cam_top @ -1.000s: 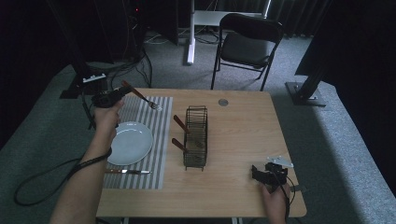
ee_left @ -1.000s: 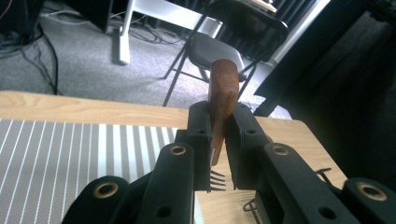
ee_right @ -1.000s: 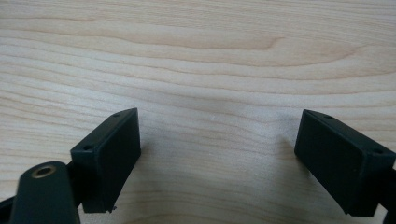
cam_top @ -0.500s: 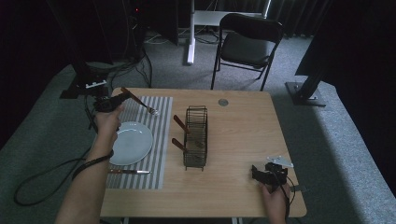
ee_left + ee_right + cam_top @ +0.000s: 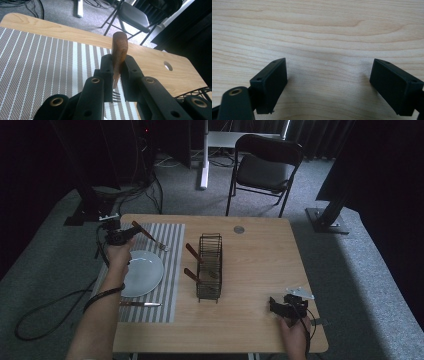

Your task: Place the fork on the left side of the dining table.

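Left gripper view: left claw (image 5: 116, 75) hides fork (image 5: 119, 47) neck.

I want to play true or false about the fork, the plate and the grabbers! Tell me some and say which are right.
1. The left gripper holds a fork by its wooden handle. True.
2. The right gripper squeezes a knife. False: its jaws stand open over bare table.
3. The plate sits on the striped mat. True.
4. The wire rack lies on the plate. False: it stands on the table beside the mat.
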Motion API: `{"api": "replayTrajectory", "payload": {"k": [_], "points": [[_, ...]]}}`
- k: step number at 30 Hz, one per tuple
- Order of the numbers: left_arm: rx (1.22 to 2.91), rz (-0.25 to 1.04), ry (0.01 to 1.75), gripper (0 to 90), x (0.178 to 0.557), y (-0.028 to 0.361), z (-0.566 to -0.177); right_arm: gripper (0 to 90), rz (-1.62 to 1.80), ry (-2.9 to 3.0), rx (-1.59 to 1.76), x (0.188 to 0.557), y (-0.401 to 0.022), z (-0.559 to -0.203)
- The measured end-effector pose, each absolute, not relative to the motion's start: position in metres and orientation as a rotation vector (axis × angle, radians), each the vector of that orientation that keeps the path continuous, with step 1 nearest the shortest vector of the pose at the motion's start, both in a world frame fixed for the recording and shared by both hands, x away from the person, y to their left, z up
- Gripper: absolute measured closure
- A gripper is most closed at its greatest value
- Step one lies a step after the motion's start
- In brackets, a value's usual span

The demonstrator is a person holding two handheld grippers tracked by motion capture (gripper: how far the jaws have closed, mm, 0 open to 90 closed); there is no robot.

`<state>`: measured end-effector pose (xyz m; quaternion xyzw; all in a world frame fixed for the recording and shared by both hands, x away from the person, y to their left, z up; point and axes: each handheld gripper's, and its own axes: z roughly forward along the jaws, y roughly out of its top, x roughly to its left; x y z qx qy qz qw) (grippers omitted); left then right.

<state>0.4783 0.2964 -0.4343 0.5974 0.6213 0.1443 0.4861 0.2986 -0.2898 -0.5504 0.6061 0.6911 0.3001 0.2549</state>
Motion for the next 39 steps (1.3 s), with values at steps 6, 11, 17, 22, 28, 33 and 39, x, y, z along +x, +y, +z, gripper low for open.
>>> {"api": "replayTrajectory", "payload": {"k": [6,11,17,22,28,33,39], "points": [[1.446,0.351,1.517,80.5,0.483,0.299,-0.444,14.0,0.815,1.877,1.646,0.299,-0.290,-0.550],[1.397,0.328,1.526,80.4,0.483,0.305,-0.451,14.0,0.815,1.877,1.646,0.299,-0.290,-0.550],[1.347,0.268,1.560,80.1,0.480,0.318,-0.461,14.0,0.814,1.877,1.646,0.299,-0.290,-0.550],[1.317,0.238,1.573,80.2,0.480,0.321,-0.465,14.0,0.815,1.877,1.646,0.299,-0.290,-0.550],[1.270,0.182,1.636,79.1,0.482,0.329,-0.473,14.0,0.814,1.877,1.646,0.299,-0.290,-0.550],[1.319,0.236,1.611,73.7,0.478,0.334,-0.485,14.0,0.814,1.877,1.646,0.299,-0.290,-0.550],[1.371,0.288,1.641,61.1,0.478,0.336,-0.496,14.0,0.815,1.877,1.646,0.299,-0.290,-0.550]]}}
